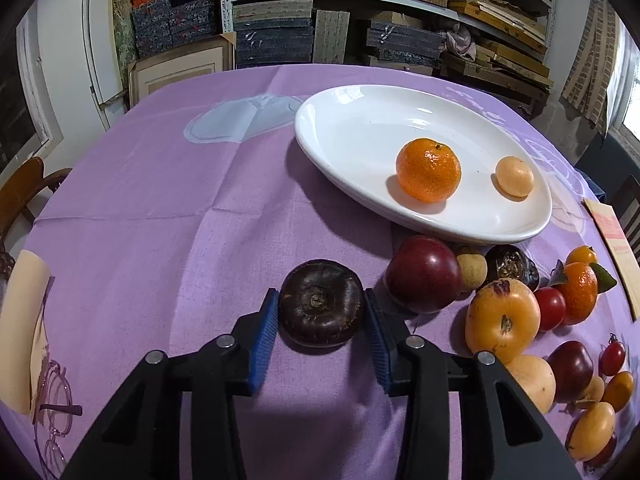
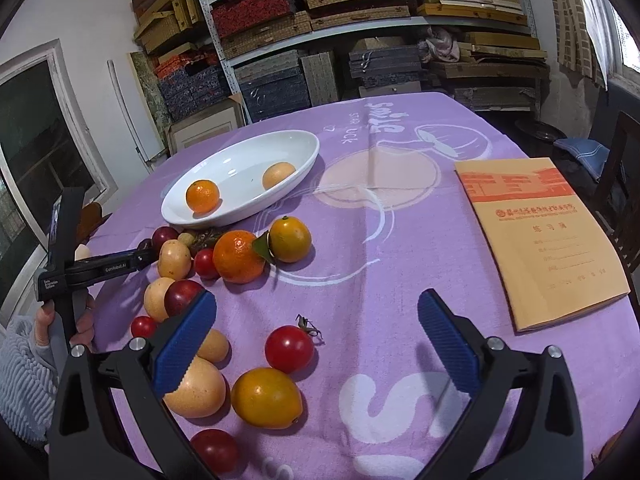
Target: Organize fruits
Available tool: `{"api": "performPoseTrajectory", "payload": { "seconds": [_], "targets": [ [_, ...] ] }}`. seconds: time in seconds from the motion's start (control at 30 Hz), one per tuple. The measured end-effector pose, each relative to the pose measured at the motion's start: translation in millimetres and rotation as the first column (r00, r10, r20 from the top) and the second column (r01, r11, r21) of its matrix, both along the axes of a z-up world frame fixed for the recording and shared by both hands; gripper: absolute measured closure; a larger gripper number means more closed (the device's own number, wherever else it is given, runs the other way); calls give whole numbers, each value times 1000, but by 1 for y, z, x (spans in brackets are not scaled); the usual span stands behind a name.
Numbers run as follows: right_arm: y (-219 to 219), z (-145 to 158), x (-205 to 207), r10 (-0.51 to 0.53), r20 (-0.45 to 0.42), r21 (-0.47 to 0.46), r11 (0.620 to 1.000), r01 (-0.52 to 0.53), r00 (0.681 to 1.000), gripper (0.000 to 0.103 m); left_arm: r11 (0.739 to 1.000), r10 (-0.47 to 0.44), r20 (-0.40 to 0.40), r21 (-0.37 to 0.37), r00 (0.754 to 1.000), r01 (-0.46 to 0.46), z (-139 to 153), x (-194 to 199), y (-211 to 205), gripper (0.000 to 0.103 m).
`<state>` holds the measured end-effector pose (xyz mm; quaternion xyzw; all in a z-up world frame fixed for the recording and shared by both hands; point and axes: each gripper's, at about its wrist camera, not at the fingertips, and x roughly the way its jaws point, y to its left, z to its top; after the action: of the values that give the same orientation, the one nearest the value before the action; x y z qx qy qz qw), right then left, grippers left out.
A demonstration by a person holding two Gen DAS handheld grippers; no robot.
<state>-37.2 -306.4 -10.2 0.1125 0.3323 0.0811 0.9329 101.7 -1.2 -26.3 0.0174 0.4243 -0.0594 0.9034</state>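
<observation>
Left claw [image 1: 320, 320] brackets dark fruit [image 1: 321, 303]; contact unclear

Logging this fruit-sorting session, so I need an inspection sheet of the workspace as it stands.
Surface: purple printed tablecloth.
Job's things: white oval dish holds a mandarin and a pale orange fruit; loose fruit pile beside it; dark round fruit on the cloth.
Clutter: orange notebook.
Grippers: left claw straddles the dark fruit, pads at its sides; right claw open, holding nothing.
Cables: nothing seen.
Surroundings: shelves of stacked boxes, chair.
</observation>
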Motion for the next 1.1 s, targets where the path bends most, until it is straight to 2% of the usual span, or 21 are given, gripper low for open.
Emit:
{"api": "performPoseTrajectory", "payload": {
  "seconds": [0.23, 0.47, 0.6, 0.77, 0.83, 0.97, 1.1],
  "targets": [
    [26, -4, -15, 64, -29, -152, 986, -68, 998, 4, 1000, 19, -14, -2, 1000, -19, 2, -30, 14, 61],
    [31, -15, -23, 63, -79, -217, 973, -79, 995, 5, 999, 16, 5, -29, 1000, -16, 6, -51, 22, 61],
    [28, -23, -21, 72, -126, -195, 976, -96, 989, 25, 1000, -2, 14, -23, 1000, 2, 6, -56, 20, 61],
    [32, -25, -21, 85, -135, -196, 974, -111, 987, 30, 1000, -9, 6, -30, 1000, 9, 5, -58, 19, 61],
    [36, -26, -21, 103, -149, -194, 972, -132, 983, 38, 999, -8, 3, -34, 1000, 8, 4, -58, 19, 61],
    [42, -27, -22, 135, -158, -179, 970, -163, 978, 61, 999, -9, 3, -35, 1000, 9, 5, -58, 19, 61],
    [44, -25, -23, 134, -155, -182, 970, -161, 979, 64, 999, -13, 3, -38, 1000, 13, 4, -58, 18, 61]
  ]
}}
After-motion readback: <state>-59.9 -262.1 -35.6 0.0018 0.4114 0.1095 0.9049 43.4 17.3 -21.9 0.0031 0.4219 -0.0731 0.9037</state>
